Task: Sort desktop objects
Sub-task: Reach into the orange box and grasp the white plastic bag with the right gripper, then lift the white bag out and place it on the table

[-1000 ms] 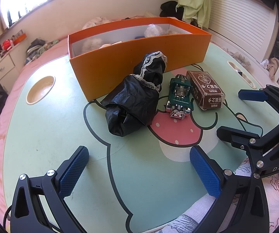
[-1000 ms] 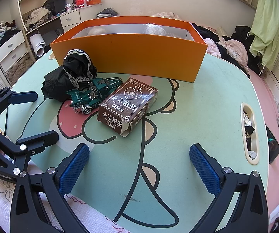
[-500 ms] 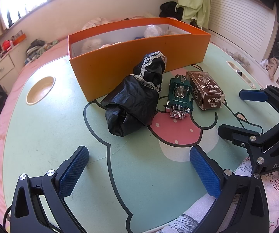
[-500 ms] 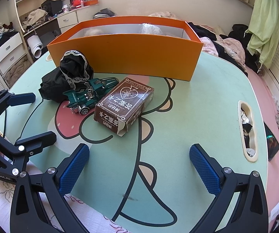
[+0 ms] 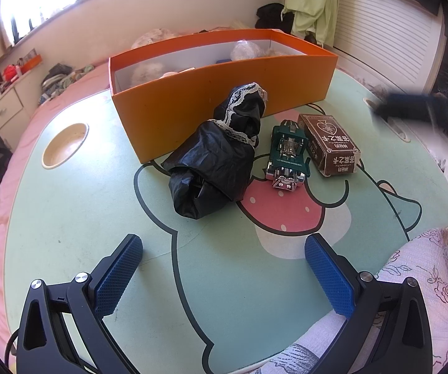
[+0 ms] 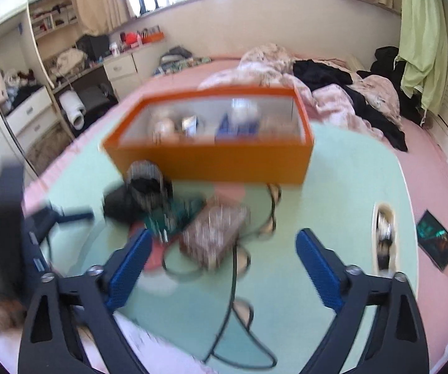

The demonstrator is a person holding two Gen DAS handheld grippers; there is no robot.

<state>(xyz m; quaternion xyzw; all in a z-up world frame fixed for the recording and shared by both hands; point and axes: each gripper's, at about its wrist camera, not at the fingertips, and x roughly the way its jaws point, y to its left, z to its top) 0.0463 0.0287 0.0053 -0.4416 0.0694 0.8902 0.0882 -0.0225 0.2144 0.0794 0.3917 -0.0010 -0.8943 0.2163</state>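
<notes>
On the mint cartoon tabletop [image 5: 77, 218] lie a black lace-trimmed bundle [image 5: 217, 162], a green toy car [image 5: 287, 159] and a brown card box [image 5: 329, 145], all in front of an orange box [image 5: 224, 93] that holds several items. My left gripper [image 5: 224, 271] hovers open near the table's front edge with nothing between its fingers. My right gripper [image 6: 224, 265] is raised above the table; its jaws are closing, nothing is between them, and the brown card box [image 6: 214, 237] lies beyond them. Its view is blurred. A blurred finger of the right gripper [image 5: 417, 112] shows at the right of the left wrist view.
A round cup recess [image 5: 65, 145] sits in the table at the left, a slot recess [image 6: 384, 237] at the right. Floral fabric [image 5: 426, 268] lies at the front right edge. Bedding and clothes [image 6: 332, 93] pile up behind the orange box [image 6: 211, 155]. Drawers [image 6: 30, 115] stand at the left.
My right gripper has risen and tilted, blurring its view, and its fingers have come closer together. The left gripper and the table objects have stayed still.
</notes>
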